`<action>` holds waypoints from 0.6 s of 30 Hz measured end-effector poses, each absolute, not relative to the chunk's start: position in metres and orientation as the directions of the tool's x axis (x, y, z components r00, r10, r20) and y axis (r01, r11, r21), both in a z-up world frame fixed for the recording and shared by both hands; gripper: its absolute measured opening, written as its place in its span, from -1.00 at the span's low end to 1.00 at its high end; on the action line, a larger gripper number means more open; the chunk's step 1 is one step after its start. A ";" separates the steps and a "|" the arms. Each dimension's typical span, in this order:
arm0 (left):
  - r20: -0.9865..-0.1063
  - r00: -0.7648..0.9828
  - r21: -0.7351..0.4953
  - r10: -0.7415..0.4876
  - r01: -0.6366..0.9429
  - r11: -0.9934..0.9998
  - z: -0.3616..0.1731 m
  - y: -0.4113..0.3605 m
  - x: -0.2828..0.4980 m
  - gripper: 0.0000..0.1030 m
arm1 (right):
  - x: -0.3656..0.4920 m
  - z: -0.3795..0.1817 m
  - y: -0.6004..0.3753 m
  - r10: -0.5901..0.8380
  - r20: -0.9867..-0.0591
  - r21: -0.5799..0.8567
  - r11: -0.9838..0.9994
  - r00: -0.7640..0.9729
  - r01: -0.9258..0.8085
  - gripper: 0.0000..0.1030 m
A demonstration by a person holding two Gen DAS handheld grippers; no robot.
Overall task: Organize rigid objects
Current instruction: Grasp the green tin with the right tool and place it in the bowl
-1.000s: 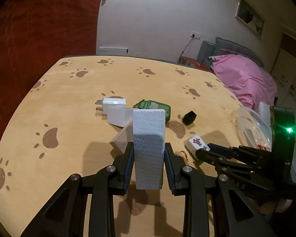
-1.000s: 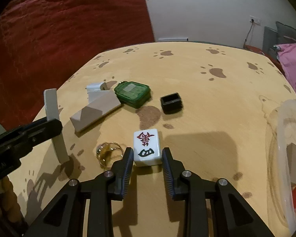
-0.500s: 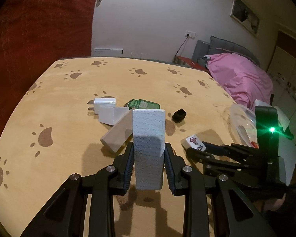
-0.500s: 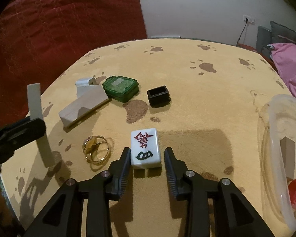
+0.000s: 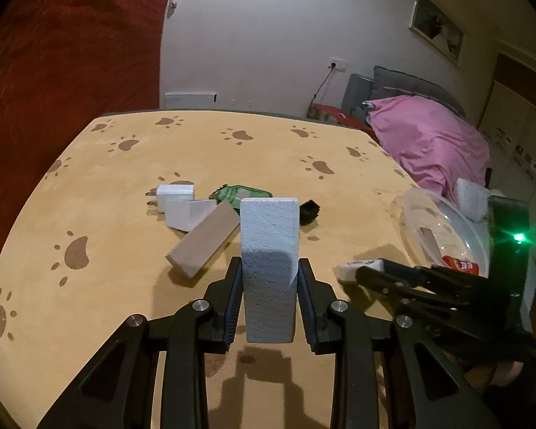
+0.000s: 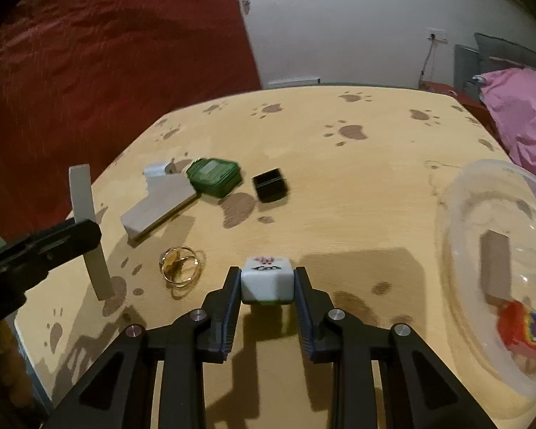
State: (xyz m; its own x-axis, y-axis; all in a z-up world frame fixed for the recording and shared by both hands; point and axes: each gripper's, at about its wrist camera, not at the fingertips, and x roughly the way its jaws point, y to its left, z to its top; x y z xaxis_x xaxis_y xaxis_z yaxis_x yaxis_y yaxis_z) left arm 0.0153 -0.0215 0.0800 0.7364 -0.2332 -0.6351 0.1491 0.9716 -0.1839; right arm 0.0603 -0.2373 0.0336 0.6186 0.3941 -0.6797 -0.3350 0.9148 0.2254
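Table (image 6: 339, 186): tan top printed with brown paw marks; landmark, green case (image 6: 213, 176) lying flat near the middle; black open box (image 6: 270, 185) just right of the case; wooden block (image 6: 159, 207) left of and nearer than the case, one end touching it; white charger (image 5: 175, 195) behind the block's far end, left of the case; gold ring (image 6: 179, 267) well nearer than the case; clear bowl (image 6: 457, 193) far right of the case.
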 end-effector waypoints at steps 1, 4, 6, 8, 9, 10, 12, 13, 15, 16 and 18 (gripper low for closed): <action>-0.635 0.736 -0.182 -0.234 0.151 0.972 0.081 -0.024 0.015 -0.41 | 0.058 0.035 -0.242 0.392 -0.676 0.228 0.917 0.624 -0.328 -0.40; -0.634 0.736 -0.177 -0.238 0.162 0.971 0.082 -0.031 0.014 -0.41 | 0.054 0.037 -0.258 0.381 -0.668 0.238 0.923 0.639 -0.302 -0.40; -0.632 0.736 -0.174 -0.242 0.169 0.970 0.084 -0.036 0.013 -0.41 | 0.050 0.039 -0.270 0.375 -0.659 0.248 0.927 0.652 -0.282 -0.40; -0.632 0.735 -0.171 -0.246 0.177 0.969 0.085 -0.042 0.012 -0.41 | 0.046 0.041 -0.281 0.371 -0.650 0.258 0.929 0.664 -0.266 -0.40; -0.631 0.735 -0.169 -0.249 0.182 0.969 0.086 -0.045 0.012 -0.41 | 0.044 0.042 -0.286 0.369 -0.643 0.262 0.930 0.671 -0.259 -0.40; -0.631 0.734 -0.167 -0.251 0.187 0.968 0.086 -0.048 0.011 -0.41 | 0.044 0.044 -0.290 0.367 -0.638 0.265 0.930 0.677 -0.254 -0.40; -0.631 0.733 -0.163 -0.256 0.197 0.967 0.088 -0.055 0.010 -0.41 | 0.041 0.049 -0.301 0.357 -0.624 0.271 0.933 0.695 -0.236 -0.40; -0.631 0.732 -0.163 -0.258 0.201 0.966 0.088 -0.057 0.010 -0.41 | 0.040 0.051 -0.304 0.354 -0.619 0.273 0.934 0.701 -0.230 -0.40; -0.630 0.731 -0.161 -0.264 0.209 0.964 0.089 -0.062 0.009 -0.41 | 0.038 0.055 -0.314 0.342 -0.606 0.278 0.937 0.718 -0.211 -0.40; -0.630 0.729 -0.160 -0.267 0.214 0.964 0.089 -0.065 0.009 -0.41 | 0.038 0.057 -0.319 0.335 -0.601 0.279 0.939 0.726 -0.203 -0.40; -0.631 0.727 -0.158 -0.272 0.223 0.962 0.090 -0.071 0.009 -0.41 | 0.036 0.060 -0.329 0.315 -0.593 0.275 0.944 0.741 -0.181 -0.40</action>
